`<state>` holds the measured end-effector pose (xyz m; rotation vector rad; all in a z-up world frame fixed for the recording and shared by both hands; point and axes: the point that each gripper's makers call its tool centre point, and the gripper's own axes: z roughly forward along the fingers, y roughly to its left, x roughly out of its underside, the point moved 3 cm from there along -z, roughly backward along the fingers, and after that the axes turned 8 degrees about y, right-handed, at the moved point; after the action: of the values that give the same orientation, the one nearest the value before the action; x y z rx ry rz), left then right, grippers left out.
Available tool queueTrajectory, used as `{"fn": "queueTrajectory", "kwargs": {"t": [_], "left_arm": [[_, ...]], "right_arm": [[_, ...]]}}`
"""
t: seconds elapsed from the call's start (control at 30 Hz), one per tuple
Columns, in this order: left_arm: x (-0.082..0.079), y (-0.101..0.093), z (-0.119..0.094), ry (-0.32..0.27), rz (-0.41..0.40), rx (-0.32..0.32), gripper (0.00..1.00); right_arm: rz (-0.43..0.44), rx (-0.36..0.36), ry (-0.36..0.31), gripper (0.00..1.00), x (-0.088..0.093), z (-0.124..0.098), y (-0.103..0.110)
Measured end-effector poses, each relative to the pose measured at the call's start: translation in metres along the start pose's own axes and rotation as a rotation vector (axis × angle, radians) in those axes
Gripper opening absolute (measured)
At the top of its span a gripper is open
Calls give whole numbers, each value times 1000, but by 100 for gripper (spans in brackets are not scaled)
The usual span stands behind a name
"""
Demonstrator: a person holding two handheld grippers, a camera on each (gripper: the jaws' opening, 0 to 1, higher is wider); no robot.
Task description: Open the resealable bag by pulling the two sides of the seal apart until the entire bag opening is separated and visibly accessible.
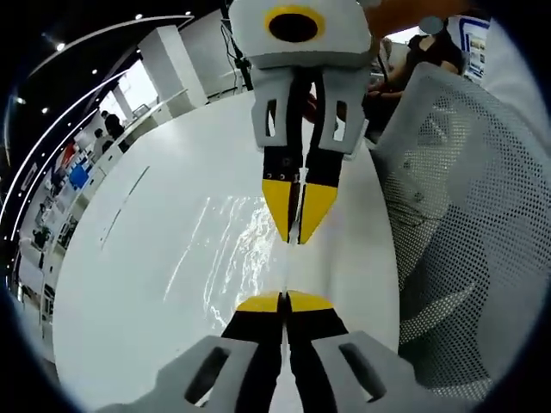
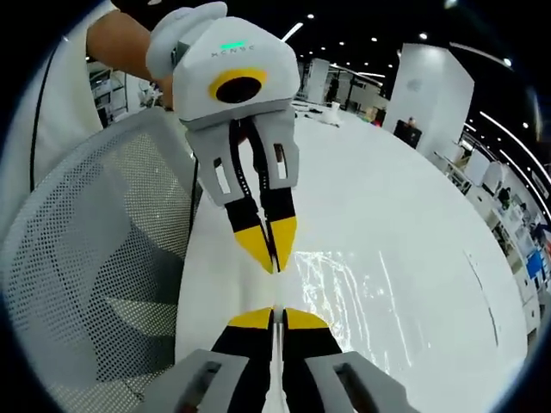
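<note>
We see a large round white table (image 1: 155,284) that spreads across both views, with bright ceiling lights reflected on it. Beside its edge stands a white mesh office chair (image 1: 473,215), its perforated back curving up close to the table; in the right gripper view the same chair (image 2: 95,258) sits on the other side of the picture.

A clear resealable bag (image 1: 232,249) lies over the table, almost invisible apart from the glinting creases in its plastic. Its top edge rises as a thin pale strip stretched between the two tools, near the table edge next to the chair. In the right gripper view the bag (image 2: 362,292) shines the same way.

The left tool (image 1: 285,303) rises from the bottom of the left gripper view, grey with black and yellow tips, its jaws pressed narrow onto the bag's edge. Facing it from the top of that view is the right tool (image 1: 299,225), its yellow tips also pinched together on the strip.

In the right gripper view the right tool (image 2: 274,319) clamps the same edge from the bottom, and the left tool (image 2: 272,248) meets it from the top. Small grey lettering under a green light (image 2: 232,46) on the left tool's housing is too blurred for us to read.
</note>
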<state>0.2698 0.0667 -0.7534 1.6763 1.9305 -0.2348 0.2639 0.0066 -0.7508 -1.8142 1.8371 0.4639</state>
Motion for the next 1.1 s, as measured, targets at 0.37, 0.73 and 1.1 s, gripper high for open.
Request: {"fn": "queueTrajectory", "kwargs": {"t": [0.37,0.73,1.1], "left_arm": [[-15,-8,4,-10,49,14,8],[-20,-9,7,-6,58,29,1],[-23,-3,11,2,25,24,0]], "right_arm": [[-28,-6,-10,0,-9,3,4],[-34,-5,-12,0,-9,3,5],[-28,10,-20,0,-2,-2,-2]]}}
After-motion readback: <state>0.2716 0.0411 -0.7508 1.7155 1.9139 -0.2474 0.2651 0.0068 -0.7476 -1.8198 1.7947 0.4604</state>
